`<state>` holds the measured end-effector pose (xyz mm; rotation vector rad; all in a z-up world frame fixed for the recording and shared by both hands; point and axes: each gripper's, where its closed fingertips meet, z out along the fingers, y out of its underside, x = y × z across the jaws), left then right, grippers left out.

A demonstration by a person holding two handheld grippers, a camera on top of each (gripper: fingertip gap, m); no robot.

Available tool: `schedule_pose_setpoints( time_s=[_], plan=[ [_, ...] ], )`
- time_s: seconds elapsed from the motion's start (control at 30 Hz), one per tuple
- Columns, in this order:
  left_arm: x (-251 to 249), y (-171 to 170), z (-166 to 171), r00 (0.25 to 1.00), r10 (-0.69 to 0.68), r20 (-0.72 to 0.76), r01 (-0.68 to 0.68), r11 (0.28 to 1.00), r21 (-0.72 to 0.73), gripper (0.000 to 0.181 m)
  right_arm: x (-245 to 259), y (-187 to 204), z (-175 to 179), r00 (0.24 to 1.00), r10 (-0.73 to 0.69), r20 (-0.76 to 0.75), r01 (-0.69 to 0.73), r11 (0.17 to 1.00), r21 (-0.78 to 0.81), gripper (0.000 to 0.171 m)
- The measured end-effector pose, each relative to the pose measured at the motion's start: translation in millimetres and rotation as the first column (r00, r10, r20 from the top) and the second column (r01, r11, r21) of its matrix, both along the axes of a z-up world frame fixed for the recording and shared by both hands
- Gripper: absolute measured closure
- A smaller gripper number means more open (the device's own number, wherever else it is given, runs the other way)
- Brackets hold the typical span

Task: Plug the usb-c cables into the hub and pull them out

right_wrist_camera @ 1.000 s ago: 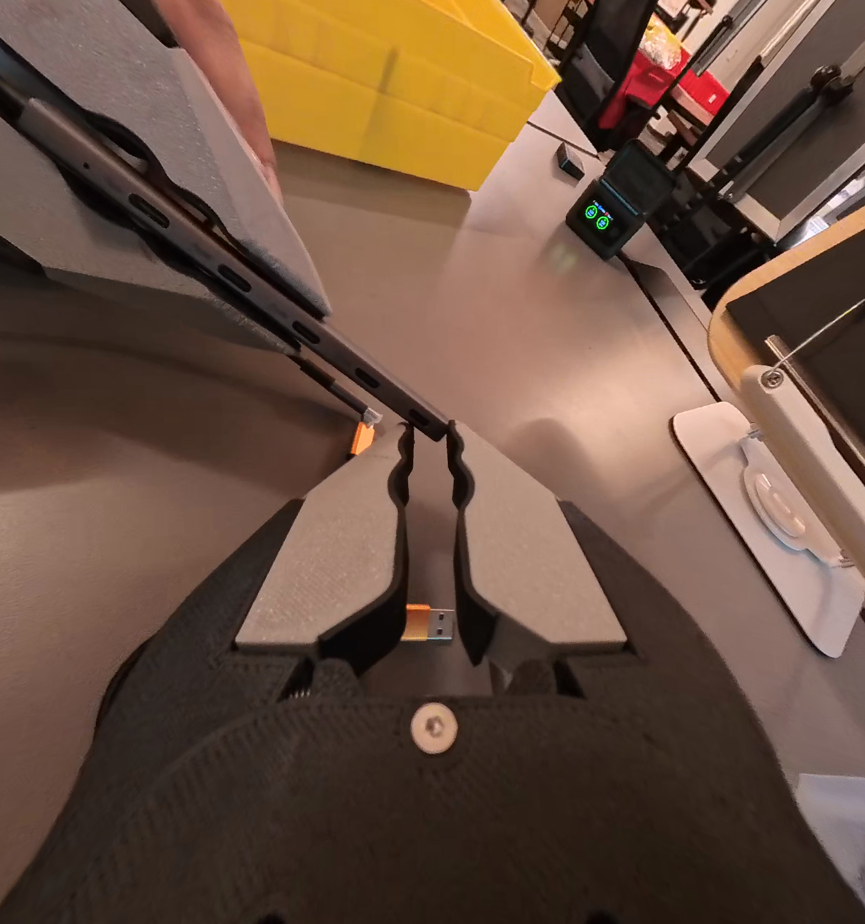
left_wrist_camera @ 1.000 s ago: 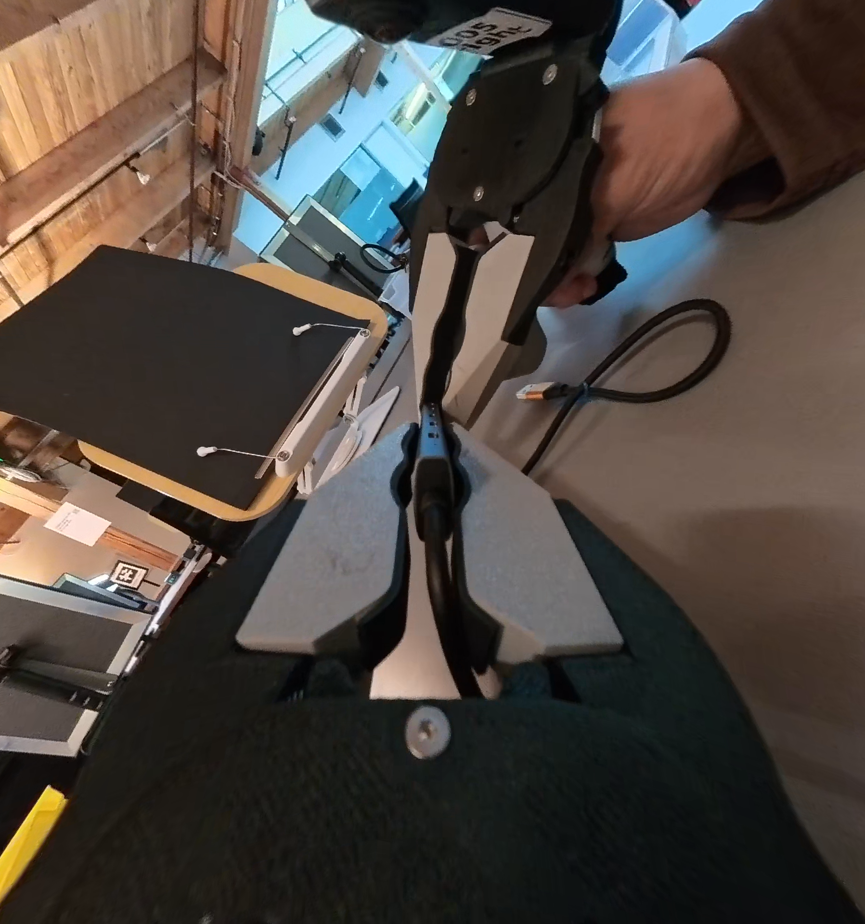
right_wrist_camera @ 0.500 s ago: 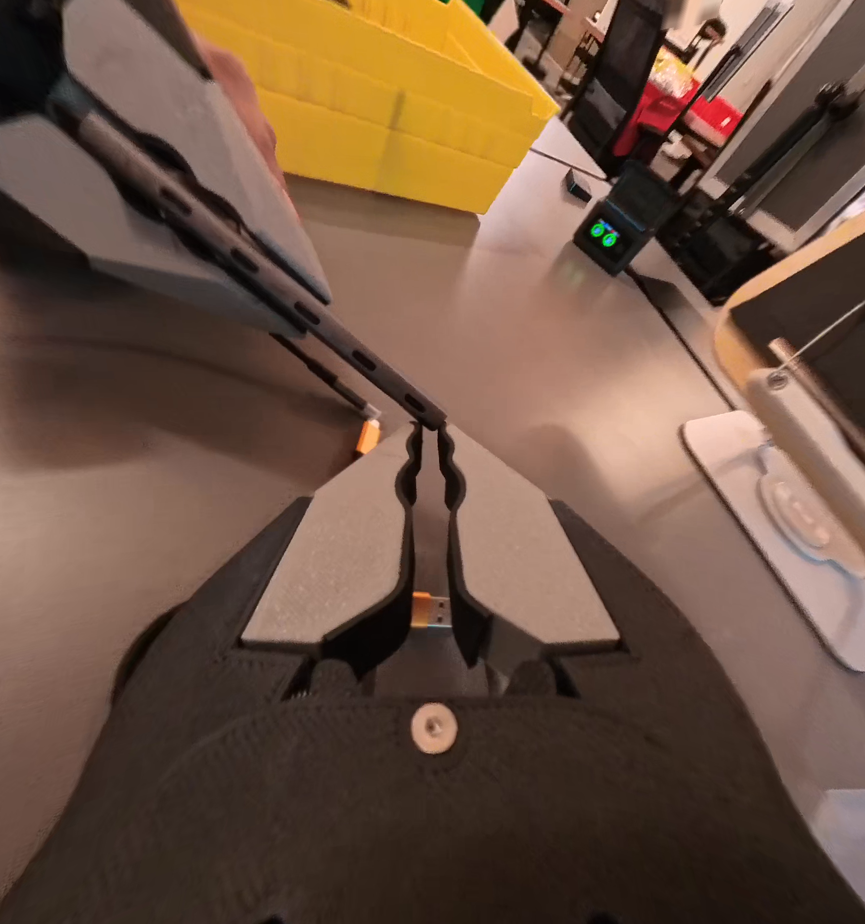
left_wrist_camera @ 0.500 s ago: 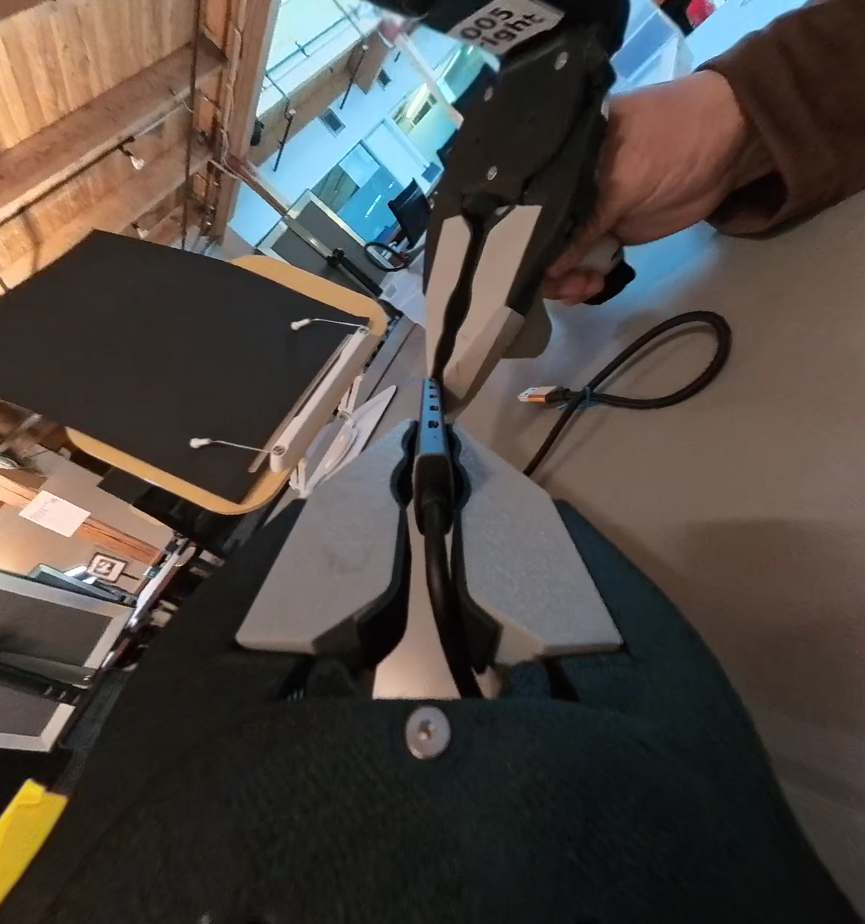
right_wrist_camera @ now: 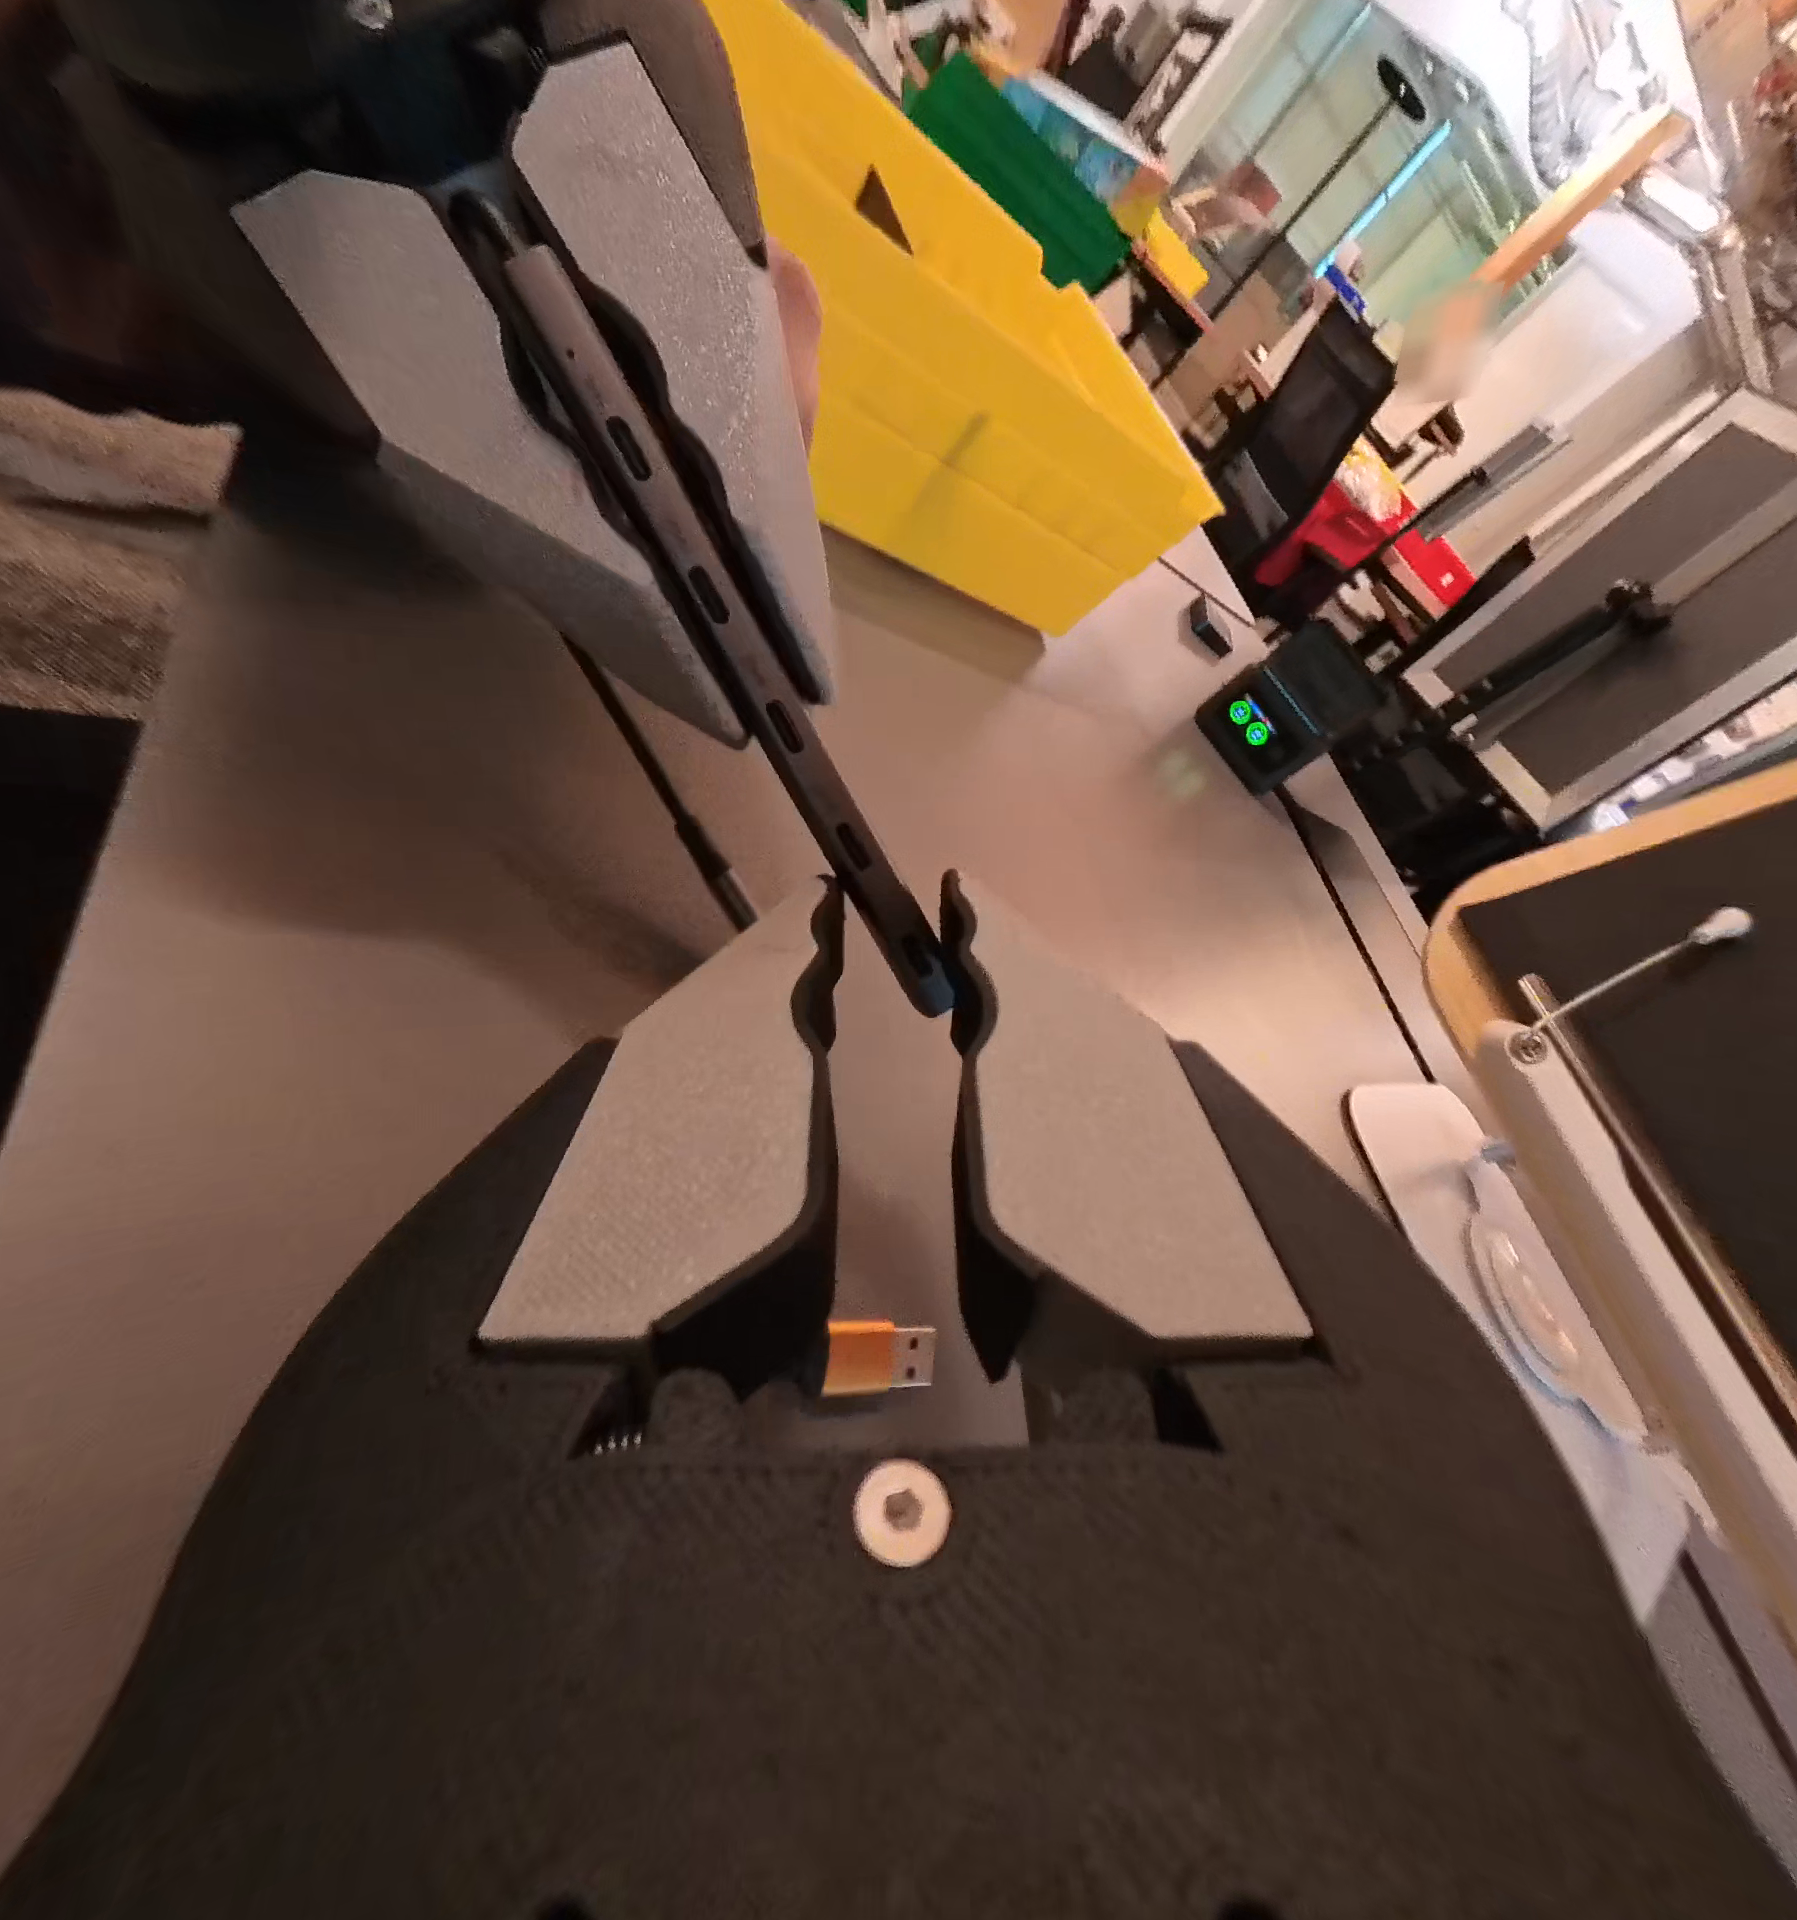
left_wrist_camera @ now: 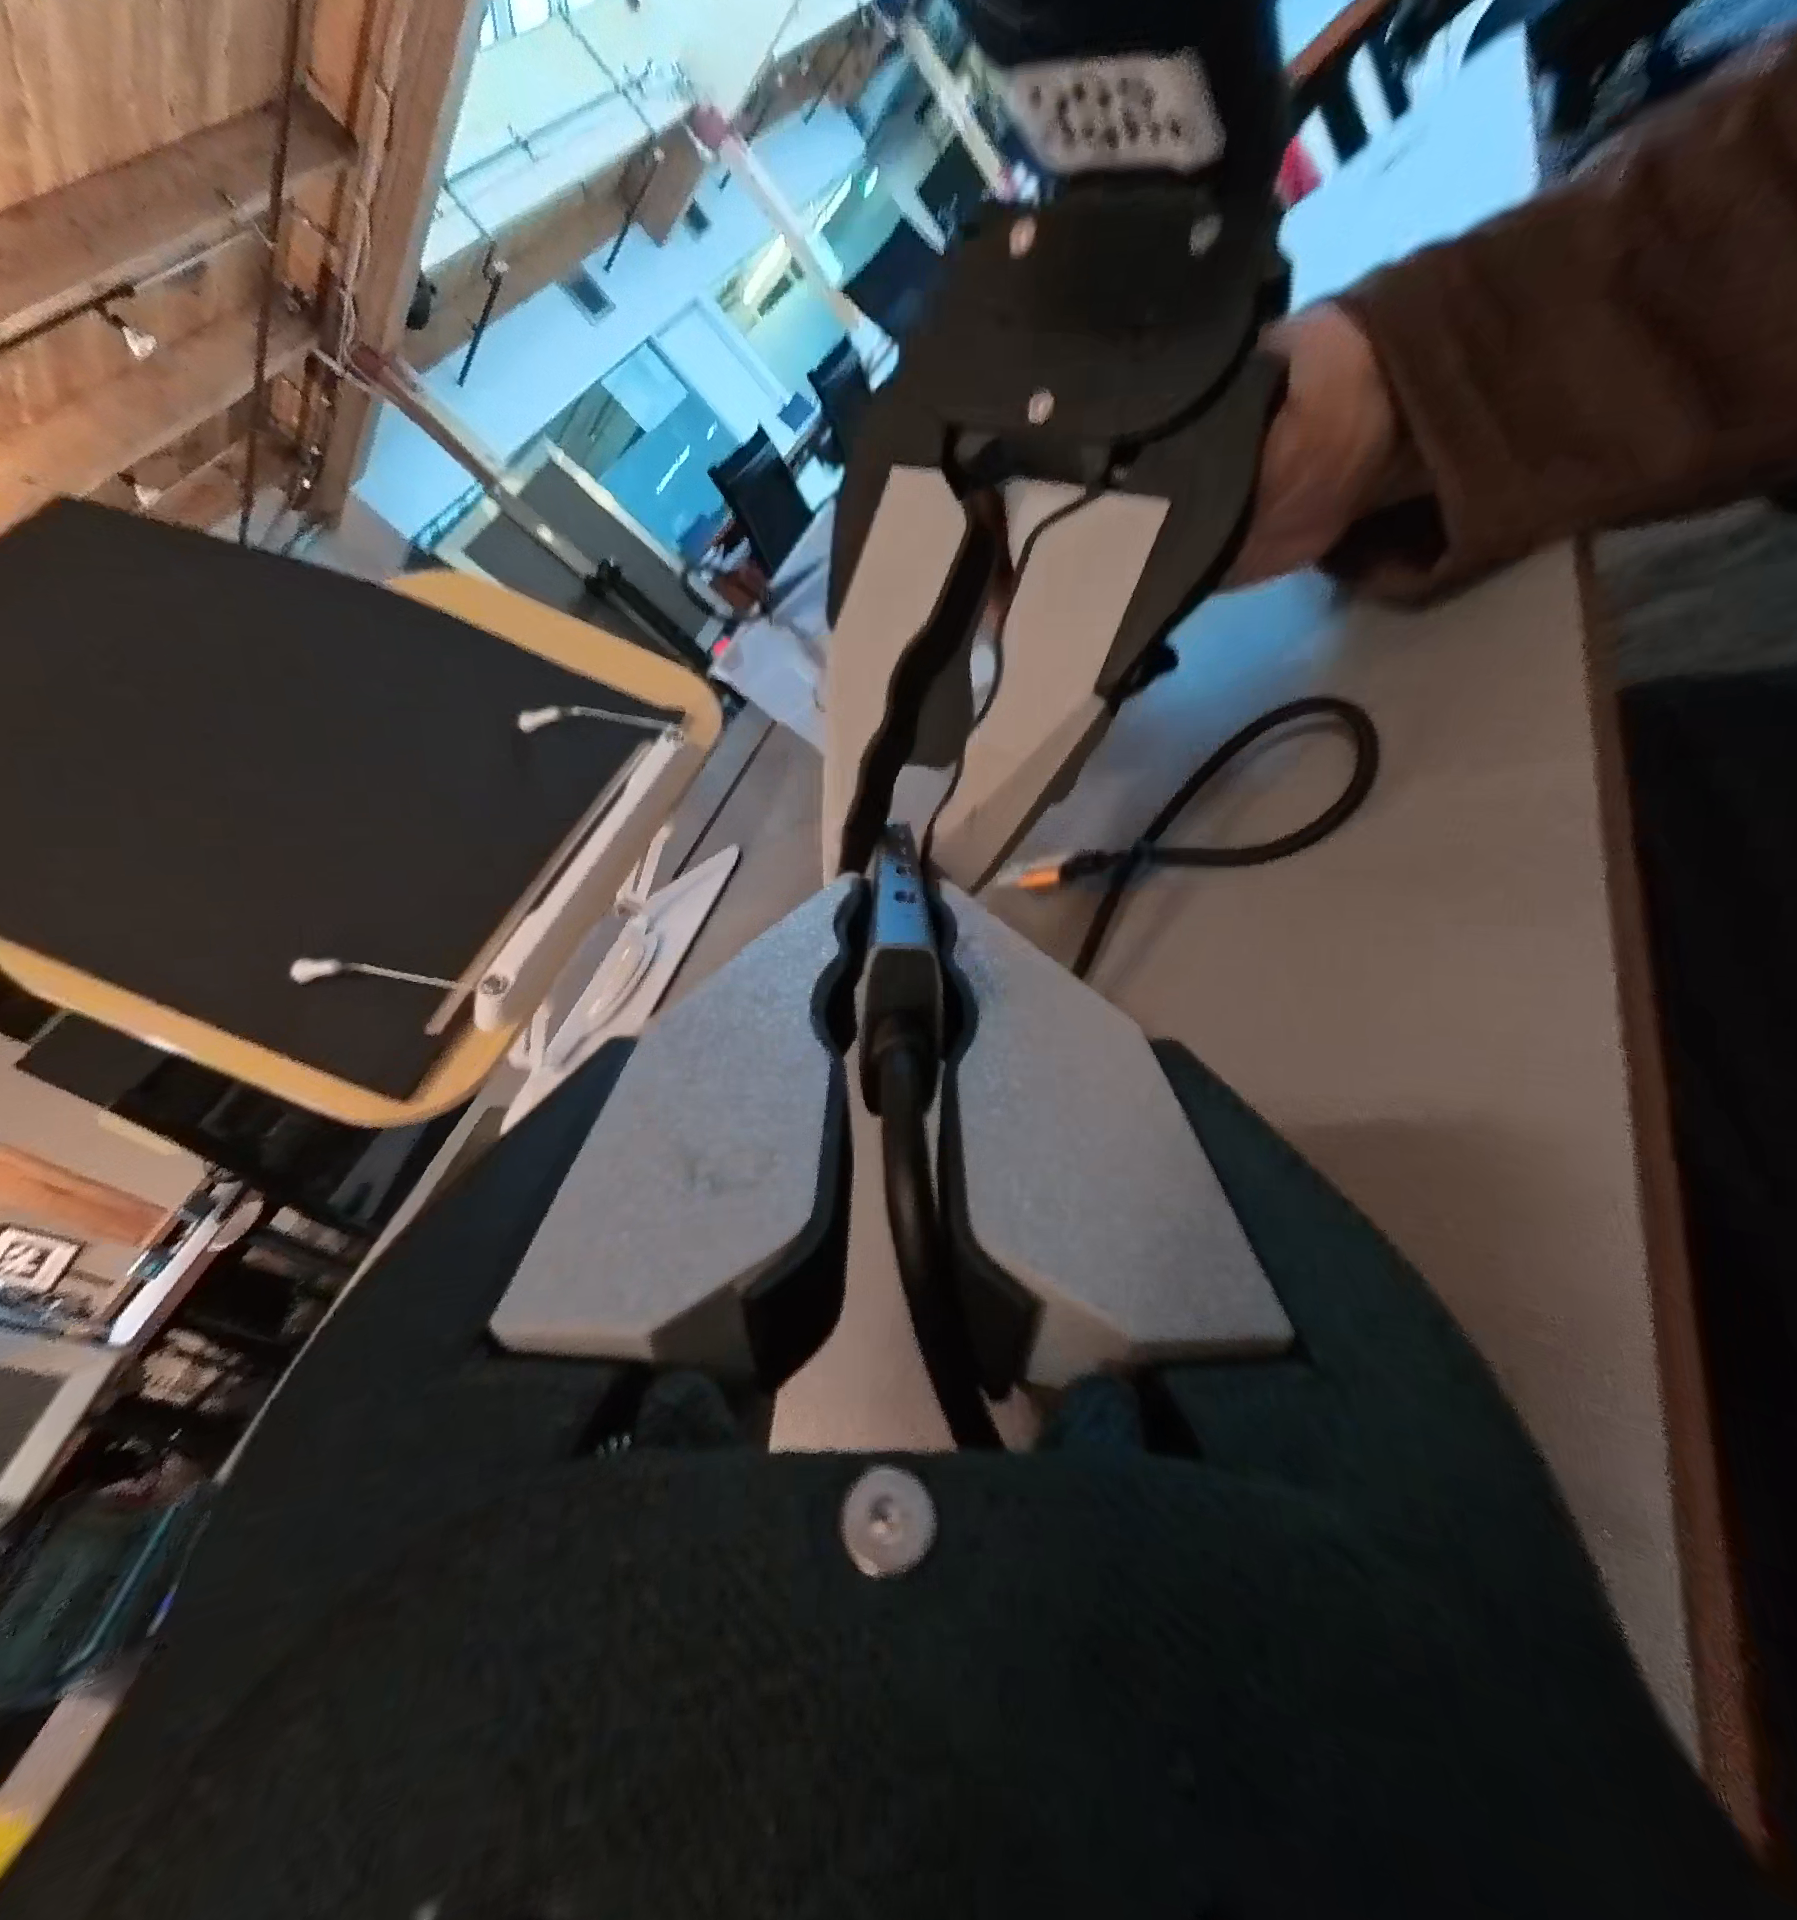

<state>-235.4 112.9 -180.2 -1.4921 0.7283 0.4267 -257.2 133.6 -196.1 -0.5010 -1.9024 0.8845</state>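
My left gripper is shut on a slim dark grey hub, whose black lead runs back between the fingers. The hub sticks out forward, above the grey table. My right gripper is open, with its fingertips on either side of the hub's far end; whether they touch it is unclear. The left wrist view shows the right gripper facing mine. A black cable with an orange plug lies looped on the table. An orange plug also shows under the right gripper.
Yellow bins stand at the table's far side. A small black device with green lights sits beyond. A black board with a wooden rim stands on a white stand. A hand holds the right gripper. The table edge is close. My two grippers' fingertips are within a few centimetres of each other.
The right gripper's fingers have opened wider and moved forward, so the hub's end now lies between their tips. The left gripper has kept its grip and tilted the hub up.
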Motion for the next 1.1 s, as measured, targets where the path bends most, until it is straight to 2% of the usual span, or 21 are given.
schedule_pose_setpoints(
  time_s=[0.03, 0.2, 0.3, 0.4, 0.5, 0.83, 0.97, 1.1],
  plan=[
    [4, -2, 6, 1.0, -0.025, 0.017, 0.025, 1.0, 0.014, 0.174, 2, -2, 3, 1.0, 0.016, -0.006, -0.016, 1.0, -0.014, 0.156],
    [7, -9, 18, 0.999, -0.041, -0.005, 0.041, 0.999, 0.036, 0.17, 7, -8, 13, 0.997, 0.064, -0.038, -0.066, 0.996, -0.058, 0.158],
    [0, -11, 16, 1.0, -0.018, -0.002, 0.018, 0.999, 0.026, 0.162, 11, -8, 23, 0.995, 0.086, -0.049, -0.092, 0.986, -0.136, 0.161],
    [0, -15, 24, 0.998, -0.037, 0.046, 0.035, 0.998, 0.046, 0.168, 14, -5, 30, 0.994, 0.095, -0.061, -0.105, 0.977, -0.185, 0.162],
    [7, -15, 31, 0.996, -0.054, 0.065, 0.05, 0.997, 0.065, 0.168, 14, -10, 28, 0.992, 0.105, -0.07, -0.115, 0.98, -0.16, 0.163],
    [7, -13, 22, 0.995, -0.07, 0.078, 0.067, 0.997, 0.034, 0.16, 23, -27, 7, 0.979, 0.204, 0.002, -0.203, 0.975, -0.088, 0.164],
    [22, -16, 16, 0.984, -0.144, 0.105, 0.145, 0.989, -0.006, 0.162, 25, -32, 3, 0.973, 0.229, 0.028, -0.226, 0.97, -0.089, 0.164],
    [26, -14, 9, 0.988, -0.14, 0.064, 0.142, 0.989, -0.03, 0.166, 27, -36, -6, 0.967, 0.246, 0.064, -0.242, 0.968, -0.068, 0.164]
  ],
)
